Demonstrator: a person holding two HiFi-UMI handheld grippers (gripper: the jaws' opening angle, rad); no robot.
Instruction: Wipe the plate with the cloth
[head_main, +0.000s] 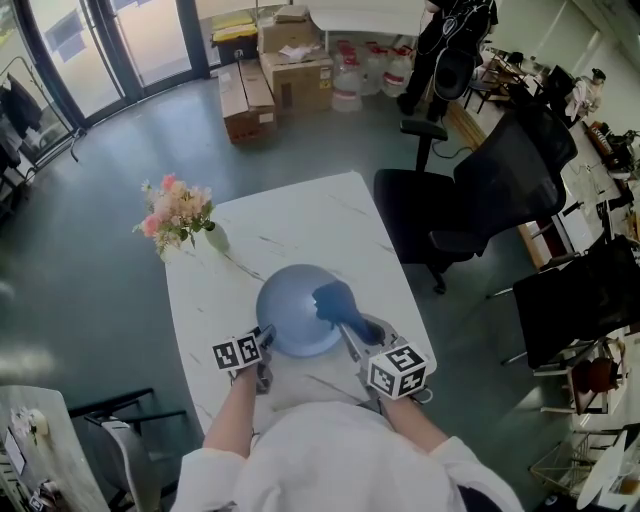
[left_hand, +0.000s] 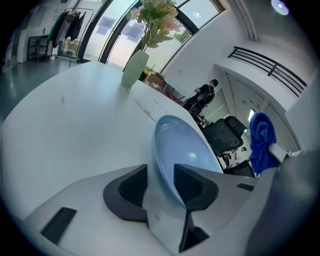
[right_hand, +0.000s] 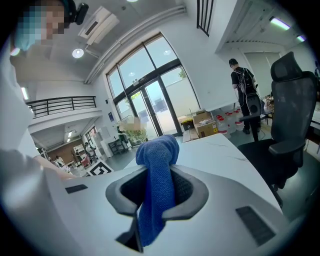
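Observation:
A light blue plate (head_main: 298, 310) rests on the white marble table (head_main: 300, 225) right in front of me. My left gripper (head_main: 265, 341) sits at the plate's near left rim. In the left gripper view the plate (left_hand: 182, 142) runs between the two pads of the left gripper (left_hand: 161, 175), which are closed on its rim. My right gripper (head_main: 352, 327) hangs over the plate's right side, shut on a dark blue cloth (head_main: 335, 300). In the right gripper view the cloth (right_hand: 157, 155) bulges out above the right gripper (right_hand: 159, 187) and trails below the pads. The cloth (left_hand: 262, 140) also shows at the right of the left gripper view.
A pale green vase of pink flowers (head_main: 178, 215) stands at the table's far left corner. Black office chairs (head_main: 470, 200) crowd the table's right side. Cardboard boxes (head_main: 290, 75) and a standing person (head_main: 450, 40) are farther back on the floor.

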